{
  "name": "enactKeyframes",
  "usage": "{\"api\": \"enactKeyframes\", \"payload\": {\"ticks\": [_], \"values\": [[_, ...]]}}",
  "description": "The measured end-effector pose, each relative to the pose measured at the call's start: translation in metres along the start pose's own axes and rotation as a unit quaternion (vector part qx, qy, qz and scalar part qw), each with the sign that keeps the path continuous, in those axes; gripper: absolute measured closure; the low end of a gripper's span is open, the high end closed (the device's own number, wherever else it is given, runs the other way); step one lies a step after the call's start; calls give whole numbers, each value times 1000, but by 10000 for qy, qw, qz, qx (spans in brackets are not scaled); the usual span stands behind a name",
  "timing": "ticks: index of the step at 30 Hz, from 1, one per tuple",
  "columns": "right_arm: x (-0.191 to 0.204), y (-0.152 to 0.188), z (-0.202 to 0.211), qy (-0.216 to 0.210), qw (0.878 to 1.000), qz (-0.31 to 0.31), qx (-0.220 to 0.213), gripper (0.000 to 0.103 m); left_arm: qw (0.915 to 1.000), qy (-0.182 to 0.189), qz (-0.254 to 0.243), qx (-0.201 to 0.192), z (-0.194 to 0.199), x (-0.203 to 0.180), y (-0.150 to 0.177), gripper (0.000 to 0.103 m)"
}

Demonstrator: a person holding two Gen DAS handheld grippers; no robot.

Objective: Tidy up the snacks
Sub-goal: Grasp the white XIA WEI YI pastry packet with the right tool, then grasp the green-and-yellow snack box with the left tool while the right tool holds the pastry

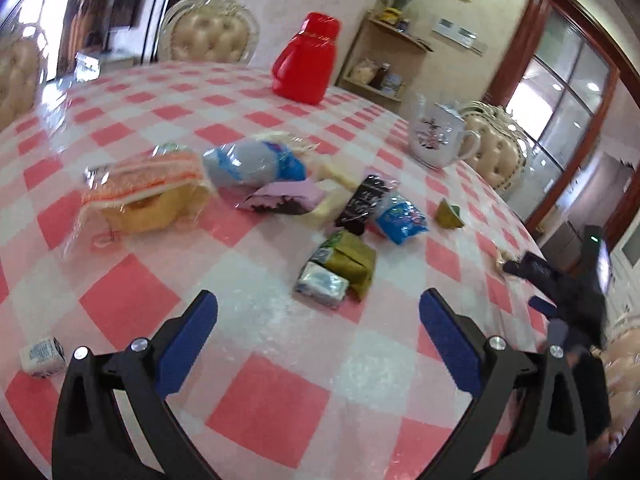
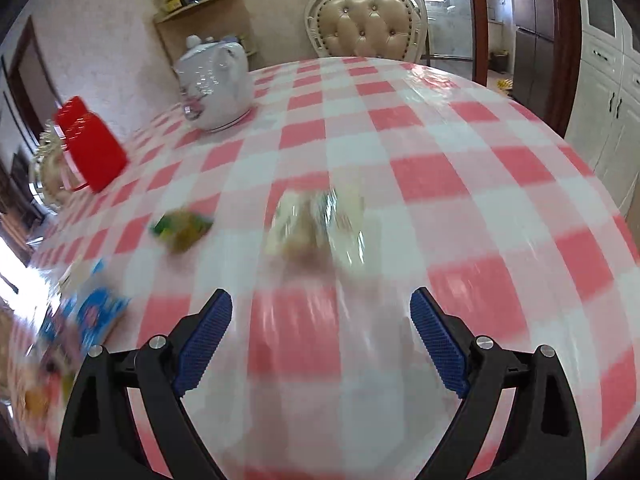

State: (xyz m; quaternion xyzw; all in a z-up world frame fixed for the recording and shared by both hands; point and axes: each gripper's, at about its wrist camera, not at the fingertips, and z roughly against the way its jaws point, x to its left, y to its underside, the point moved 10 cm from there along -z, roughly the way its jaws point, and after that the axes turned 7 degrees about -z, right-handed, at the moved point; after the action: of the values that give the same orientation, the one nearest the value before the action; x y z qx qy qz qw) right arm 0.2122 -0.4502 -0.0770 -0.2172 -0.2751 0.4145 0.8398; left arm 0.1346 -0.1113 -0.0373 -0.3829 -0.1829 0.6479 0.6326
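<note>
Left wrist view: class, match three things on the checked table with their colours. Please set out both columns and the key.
Things:
1. jug
2. lidded mug
3. snack pack nearest the left claw

Colours:
A. white with a printed figure
B. silver and pale blue
C. red

Pairs: 1-C, 2-A, 3-B

On my left wrist feed I see the left black plastic two-finger gripper (image 1: 318, 310), each finger faced with a blue textured rubber pad (image 1: 188, 344) and pinned to its angular linkage by round silver screws (image 1: 140, 345). My right black plastic two-finger gripper (image 2: 321, 308) is built the same, its blue pads (image 2: 438, 344) showing a fine dimpled grid and paired silver screws (image 2: 485, 343).
</note>
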Motion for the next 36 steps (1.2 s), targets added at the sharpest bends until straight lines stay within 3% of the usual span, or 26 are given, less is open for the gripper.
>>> {"api": "enactKeyframes", "payload": {"ticks": [7,9,10,11,17,23,27,30,36], "values": [[13,-27,-50,751,9967,172,262,14,9993,62,236,283,-7,9,6,2],[14,-25,-50,857,9956,278,258,28,9992,64,247,319,-8,10,7,2],[12,-25,-45,907,9953,316,159,51,9991,54,256,325,-8,11,7,2],[11,-21,-39,874,9956,325,95,54,9991,36,275,319,-8,12,7,2],[38,11,-2,25,9974,719,-51,56,9990,-71,361,271,-4,18,6,2],[70,36,28,-854,9950,506,92,56,9988,-275,350,195,-1,33,-2,2],[100,73,67,-1295,9887,752,-95,56,9964,-310,649,456,-9,51,3,2],[101,85,90,-1419,9869,717,-260,55,9974,-293,359,550,-11,43,5,2],[81,99,104,-1345,9884,617,-339,55,9950,-316,-770,548,-12,7,9,2]]}}
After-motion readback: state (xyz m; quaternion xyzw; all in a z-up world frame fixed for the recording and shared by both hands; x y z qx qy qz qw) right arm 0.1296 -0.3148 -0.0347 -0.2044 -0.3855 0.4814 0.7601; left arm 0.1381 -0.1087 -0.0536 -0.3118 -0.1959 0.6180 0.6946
